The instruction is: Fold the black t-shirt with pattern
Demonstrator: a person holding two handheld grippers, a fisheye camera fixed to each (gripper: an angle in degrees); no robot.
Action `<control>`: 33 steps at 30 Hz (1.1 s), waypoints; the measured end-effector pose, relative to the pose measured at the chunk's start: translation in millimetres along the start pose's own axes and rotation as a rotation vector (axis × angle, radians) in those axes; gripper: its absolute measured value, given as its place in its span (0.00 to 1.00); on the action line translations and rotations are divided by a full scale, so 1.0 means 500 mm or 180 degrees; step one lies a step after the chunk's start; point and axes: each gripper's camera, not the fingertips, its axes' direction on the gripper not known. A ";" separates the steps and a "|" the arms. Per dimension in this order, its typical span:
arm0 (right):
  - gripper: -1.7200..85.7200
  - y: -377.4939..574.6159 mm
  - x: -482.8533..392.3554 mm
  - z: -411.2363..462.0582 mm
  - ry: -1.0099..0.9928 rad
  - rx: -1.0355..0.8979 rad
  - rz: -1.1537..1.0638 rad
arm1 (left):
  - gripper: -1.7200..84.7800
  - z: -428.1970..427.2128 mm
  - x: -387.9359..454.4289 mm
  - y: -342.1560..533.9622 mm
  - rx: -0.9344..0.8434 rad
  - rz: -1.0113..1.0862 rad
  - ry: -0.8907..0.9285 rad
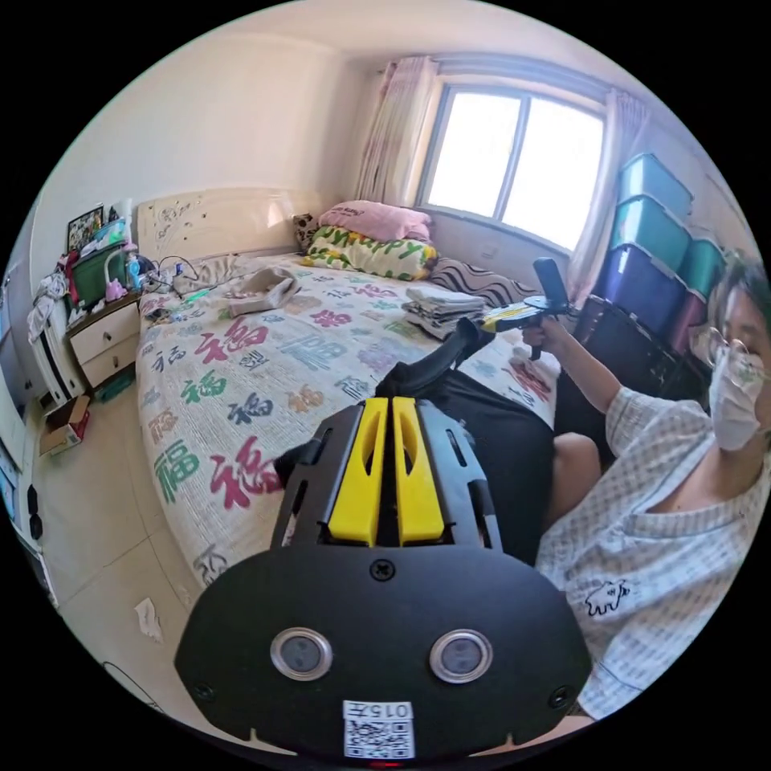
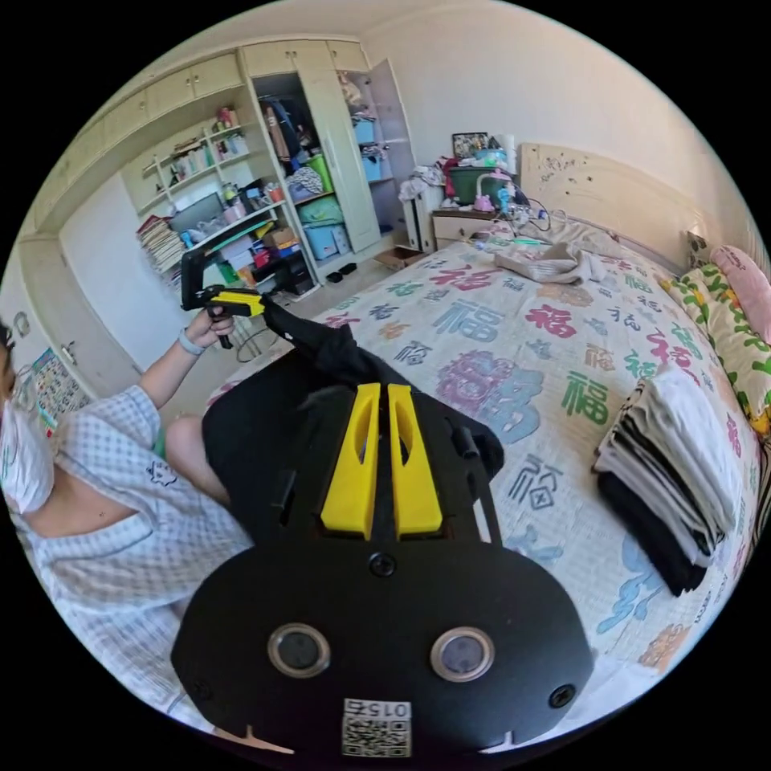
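The black t-shirt (image 1: 498,450) is stretched between both grippers and hangs down over the bed's near edge, in front of the person's knees. No pattern shows on it from here. My left gripper (image 1: 391,400) has its yellow jaws shut on one bunched corner of the cloth. In the left gripper view a hand holds the right gripper (image 1: 491,321) up, clamped on the other corner. In the right gripper view my right gripper (image 2: 379,388) is shut on the t-shirt (image 2: 265,434), and the left gripper (image 2: 259,303) pinches the far corner.
The bed (image 1: 241,377) carries a sheet printed with large characters. On it lie a stack of folded clothes (image 2: 675,474), a beige garment (image 1: 261,293) and pillows (image 1: 369,241). A nightstand (image 1: 100,333), storage boxes (image 1: 650,249) and an open wardrobe (image 2: 321,161) stand around. The person (image 1: 666,522) sits at the bed's edge.
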 end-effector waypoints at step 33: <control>0.16 0.304 0.073 -0.022 0.0489 0.0008 0.1336 | 0.14 -0.143 0.078 0.169 -0.0220 -0.0873 -0.1068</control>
